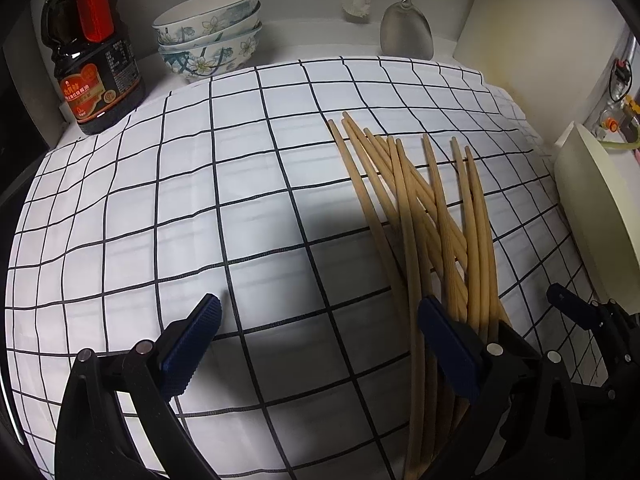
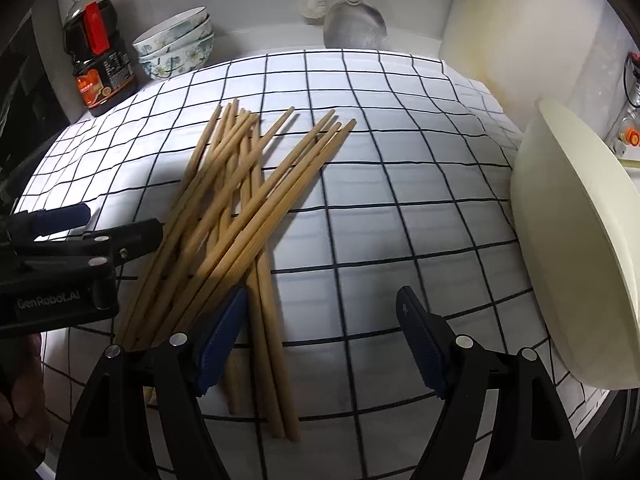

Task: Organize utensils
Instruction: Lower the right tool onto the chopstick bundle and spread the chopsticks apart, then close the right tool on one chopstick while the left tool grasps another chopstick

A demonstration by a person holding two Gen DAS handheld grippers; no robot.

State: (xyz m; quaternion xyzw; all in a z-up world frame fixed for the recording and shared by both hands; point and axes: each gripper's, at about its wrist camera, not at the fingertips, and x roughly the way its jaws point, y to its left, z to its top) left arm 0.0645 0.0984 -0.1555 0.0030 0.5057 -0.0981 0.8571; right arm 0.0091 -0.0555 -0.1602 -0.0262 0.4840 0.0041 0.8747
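Loose wooden chopsticks (image 2: 240, 208) lie crossed on the checked cloth (image 2: 400, 200); left gripper (image 1: 320, 344) and right gripper (image 2: 324, 344), jaws spread, flank their near ends.

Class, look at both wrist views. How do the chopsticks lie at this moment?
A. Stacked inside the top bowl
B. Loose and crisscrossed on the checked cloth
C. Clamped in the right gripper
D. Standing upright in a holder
B: the chopsticks lie flat on the cloth, crossing one another, while the bowls stand apart at the back and the right gripper has its jaws open and empty.
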